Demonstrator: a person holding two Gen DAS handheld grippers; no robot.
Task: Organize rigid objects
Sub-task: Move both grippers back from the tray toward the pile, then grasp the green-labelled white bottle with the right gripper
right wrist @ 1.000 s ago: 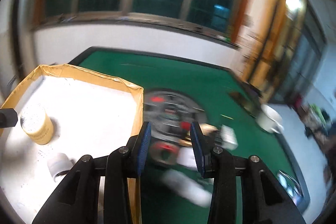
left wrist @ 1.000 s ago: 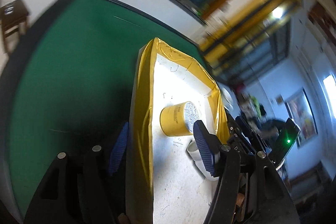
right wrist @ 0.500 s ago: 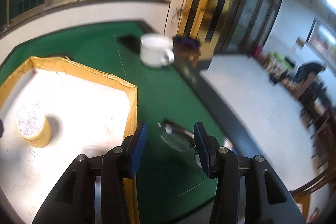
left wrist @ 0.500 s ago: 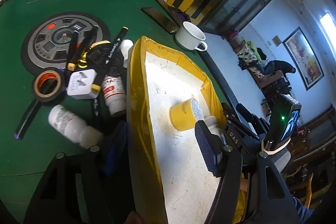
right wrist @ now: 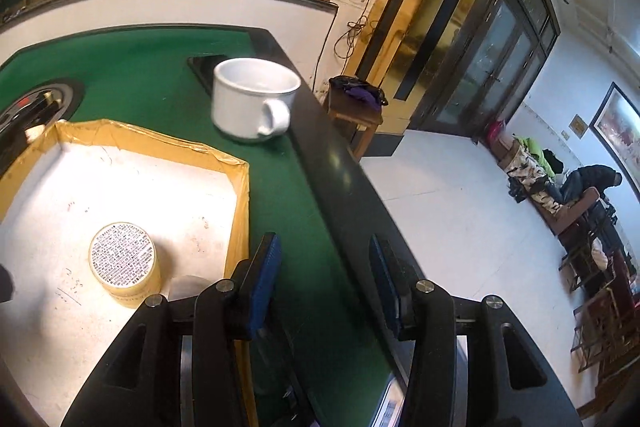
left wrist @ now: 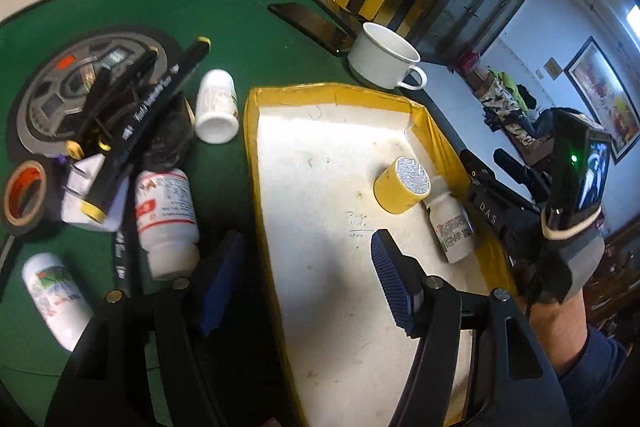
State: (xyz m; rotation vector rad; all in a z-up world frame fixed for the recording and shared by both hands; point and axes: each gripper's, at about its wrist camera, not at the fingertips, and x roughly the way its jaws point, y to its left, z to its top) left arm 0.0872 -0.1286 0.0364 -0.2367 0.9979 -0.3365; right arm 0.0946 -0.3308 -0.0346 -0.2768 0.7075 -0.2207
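Since the earlier frames, both cameras have swung round: the left view now takes in the loose clutter on the green felt, and the right view has turned toward the table edge and the room beyond.

Inside the yellow-taped tray (left wrist: 430, 131), ahead and right of the left gripper (left wrist: 308, 275), a yellow tin (left wrist: 402, 185) stands upright with a white pill bottle (left wrist: 450, 223) lying just beside it. Both sit against the tray's far-right wall, probably packed there to leave the white floor free for more items. The left gripper is wide open and holds nothing; its fingers straddle the tray's near wall, one inside, one outside.

To that gripper's left, still unsorted, lie a red-labelled white bottle (left wrist: 166, 215), another white bottle (left wrist: 216, 107), a third (left wrist: 52, 299) cut off low, a black marker (left wrist: 160, 99) across a white plug adapter (left wrist: 90, 195), and a tape roll (left wrist: 24, 193).

The right gripper (right wrist: 324, 287) is open and empty, above the felt just right of the tray. A white mug (right wrist: 254, 99) stands ahead of it.

Labels are unreadable; the dark tangle beneath the marker is indistinct.
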